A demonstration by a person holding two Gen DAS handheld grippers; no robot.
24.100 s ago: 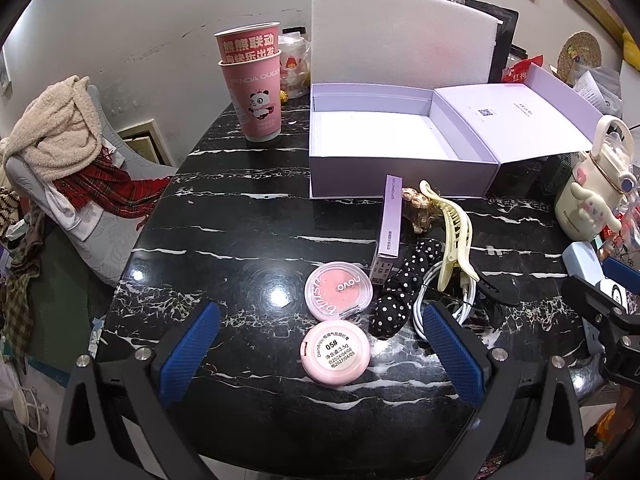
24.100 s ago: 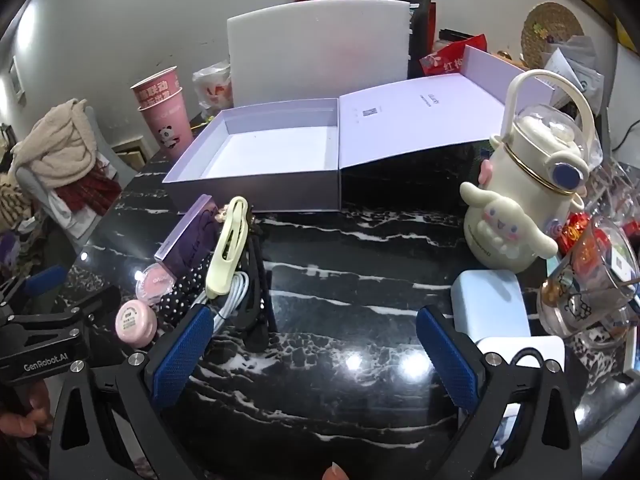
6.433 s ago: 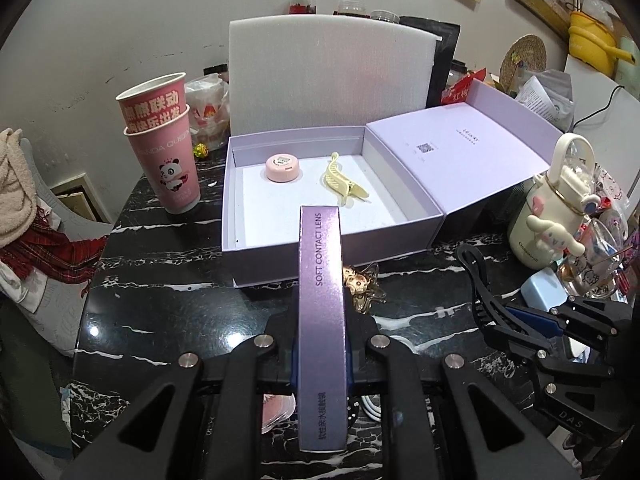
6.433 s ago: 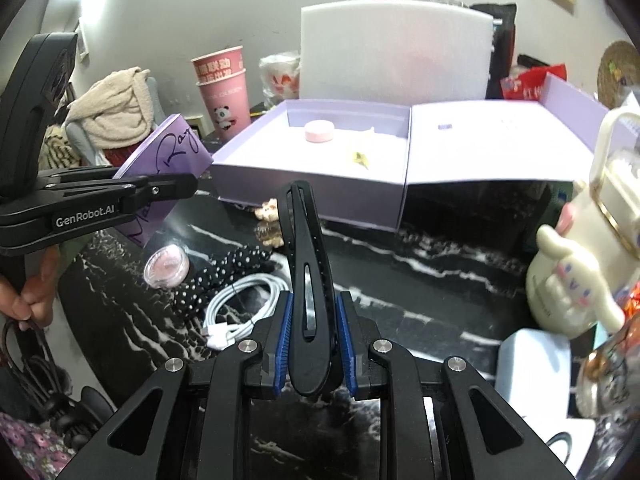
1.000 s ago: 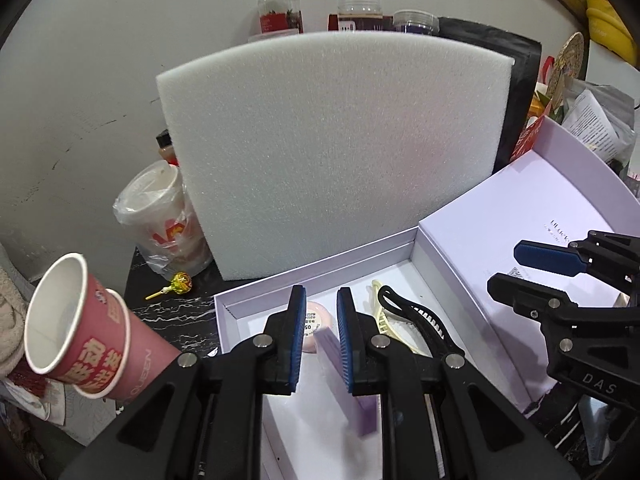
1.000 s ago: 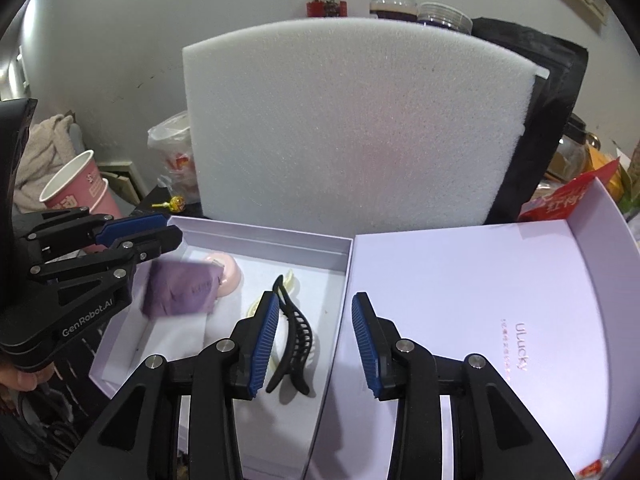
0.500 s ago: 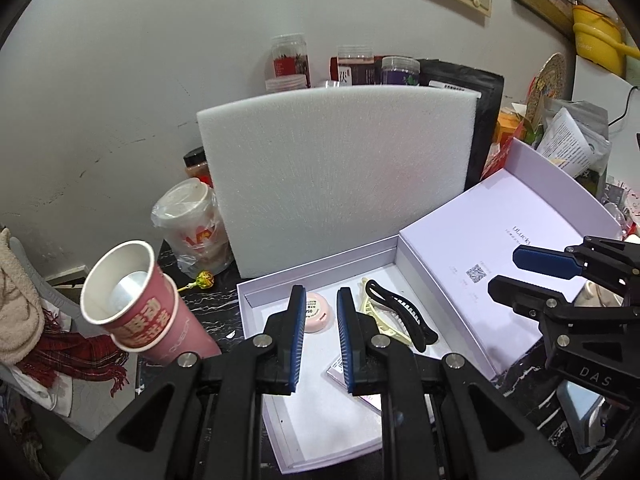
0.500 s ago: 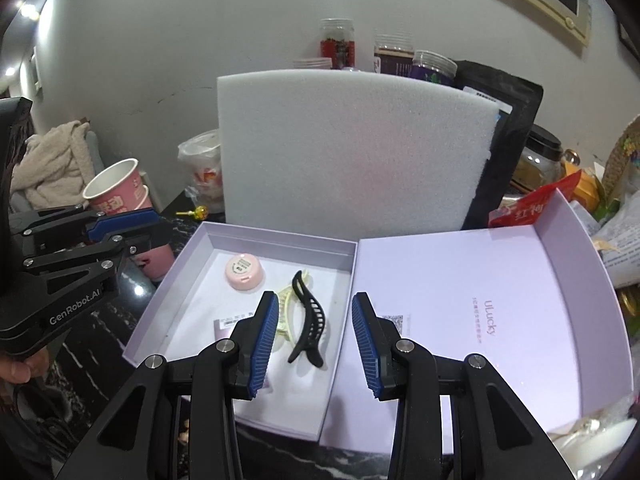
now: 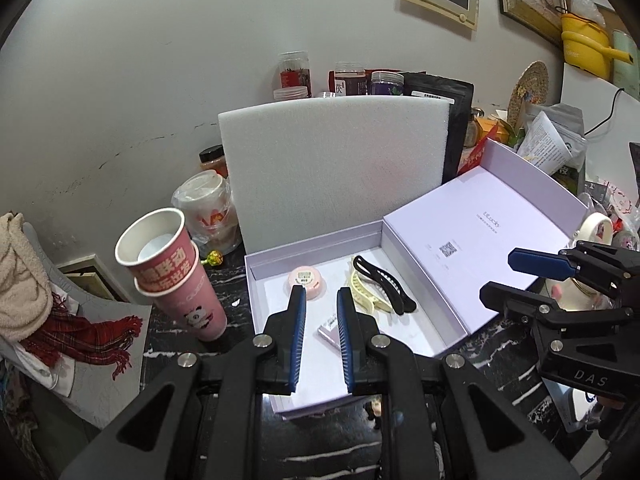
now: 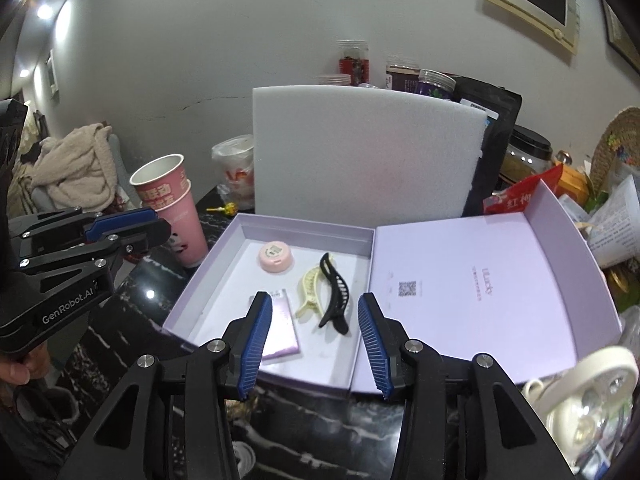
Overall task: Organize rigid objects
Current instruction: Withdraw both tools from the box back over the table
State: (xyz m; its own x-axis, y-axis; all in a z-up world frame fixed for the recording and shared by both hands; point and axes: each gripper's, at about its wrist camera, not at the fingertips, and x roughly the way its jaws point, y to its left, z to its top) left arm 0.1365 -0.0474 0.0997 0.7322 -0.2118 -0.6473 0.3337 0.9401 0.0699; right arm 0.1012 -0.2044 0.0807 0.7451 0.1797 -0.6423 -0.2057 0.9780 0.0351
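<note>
An open lilac box (image 9: 256,280) (image 10: 240,232) sits on the black marble table. Inside lie a pink round compact (image 9: 306,279) (image 10: 275,256), a cream hair claw (image 9: 360,292) (image 10: 307,293), a black hair claw (image 9: 380,282) (image 10: 335,292) and a purple contact-lens box (image 9: 330,330) (image 10: 280,326). My left gripper (image 9: 321,304) is open by a narrow gap and empty, above the box's near half. My right gripper (image 10: 314,312) is open wide and empty, above the box's near edge. Each gripper also shows in the other's view (image 10: 120,220) (image 9: 520,276).
The box's lid (image 9: 480,240) (image 10: 472,292) lies open to the right. A white foam sheet (image 9: 336,168) stands behind the box. Stacked pink paper cups (image 9: 176,280) stand to the left. A cream kettle (image 10: 592,392) sits at the right, with jars and bags along the wall.
Both grippers have pulled back and up from the box. One second ago the purple box was falling from my left gripper; now it rests on the box floor.
</note>
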